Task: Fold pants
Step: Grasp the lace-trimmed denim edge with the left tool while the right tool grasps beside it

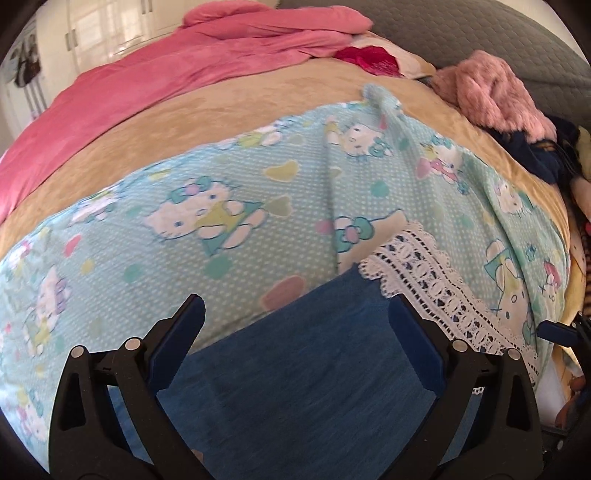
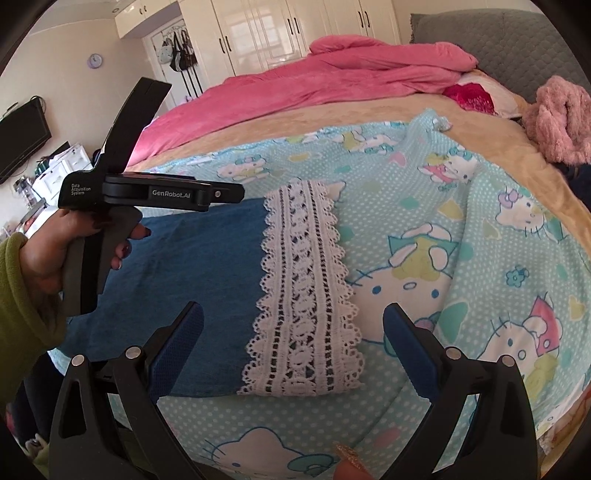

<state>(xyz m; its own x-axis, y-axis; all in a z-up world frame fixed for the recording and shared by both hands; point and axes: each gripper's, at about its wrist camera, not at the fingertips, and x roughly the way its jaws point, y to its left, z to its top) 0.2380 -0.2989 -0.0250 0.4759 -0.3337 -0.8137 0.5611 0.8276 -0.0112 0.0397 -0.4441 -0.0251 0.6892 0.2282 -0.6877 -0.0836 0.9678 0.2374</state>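
Note:
The blue pants (image 2: 199, 295) with a white lace hem (image 2: 303, 291) lie folded flat on a light-blue cartoon-cat blanket (image 2: 461, 229). In the left wrist view the blue cloth (image 1: 295, 369) lies below and between the fingers, with the lace hem (image 1: 436, 288) to the right. My left gripper (image 1: 295, 314) is open and empty above the pants. Its body also shows in the right wrist view (image 2: 155, 194), held by a hand. My right gripper (image 2: 293, 317) is open and empty, its jaws spread wide over the lace hem.
A pink duvet (image 2: 332, 85) lies across the far side of the bed on a tan sheet (image 2: 314, 118). A fluffy pink garment (image 2: 561, 122) and dark clothes (image 1: 535, 155) sit at the right edge. Wardrobes (image 2: 295, 33) and a TV (image 2: 22, 136) stand beyond.

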